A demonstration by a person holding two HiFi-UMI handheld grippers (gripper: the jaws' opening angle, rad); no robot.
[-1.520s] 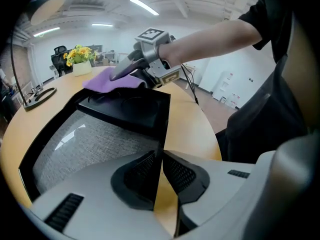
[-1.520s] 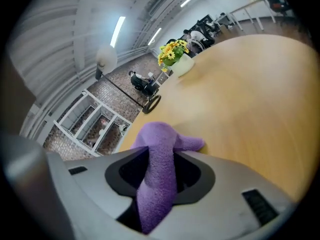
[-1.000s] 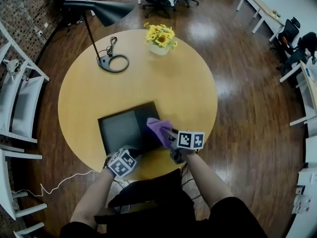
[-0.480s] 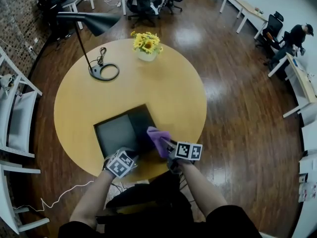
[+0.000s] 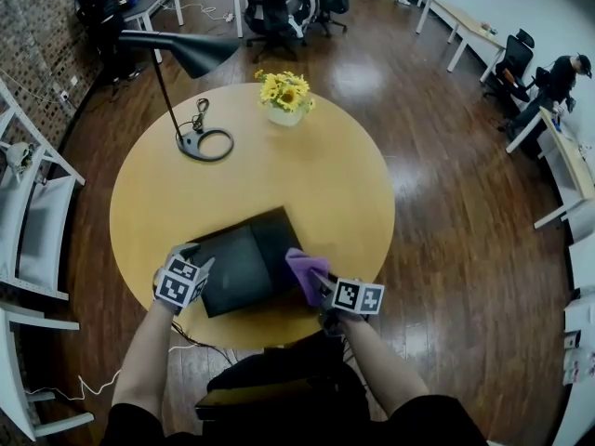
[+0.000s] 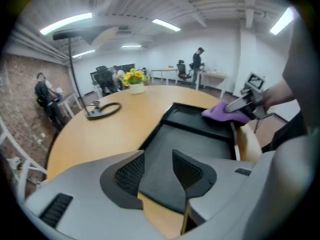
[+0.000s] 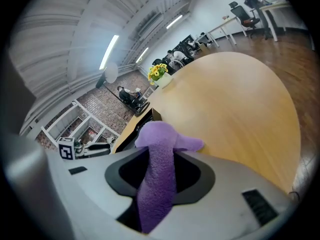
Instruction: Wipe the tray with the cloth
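In the head view, the left claw (image 5: 189,255) is seen at the 8 o'clock corner of the black tray (image 5: 237,266), which lies at the 6 o'clock edge of the round worktop (image 5: 307,179). Only its marker cube shows there. In the left gripper view, the left claw (image 6: 159,170) is shown released: its jaws have just been opening and stand apart. The tray's (image 6: 200,139) near corner is seen in the gap, with no pad pressed on it. The left forearm is stretched toward 1 o'clock and the claw is tipped downward.

A lamp (image 5: 191,59) stands at 10 o'clock on the worktop and a vase of sunflowers (image 5: 286,97) at 12 o'clock.

The purple cloth (image 5: 305,273) lies on the tray's 4 o'clock edge in the head view. In the right gripper view, the right claw (image 7: 160,176) is shown clenched on the cloth (image 7: 157,184), a strip of which runs up between the 2 pads and bunches beyond them. The right forearm is angled toward 11 o'clock, with the right claw (image 5: 322,283) sloped down.

Black-and-white square markers are borne on both cubes.
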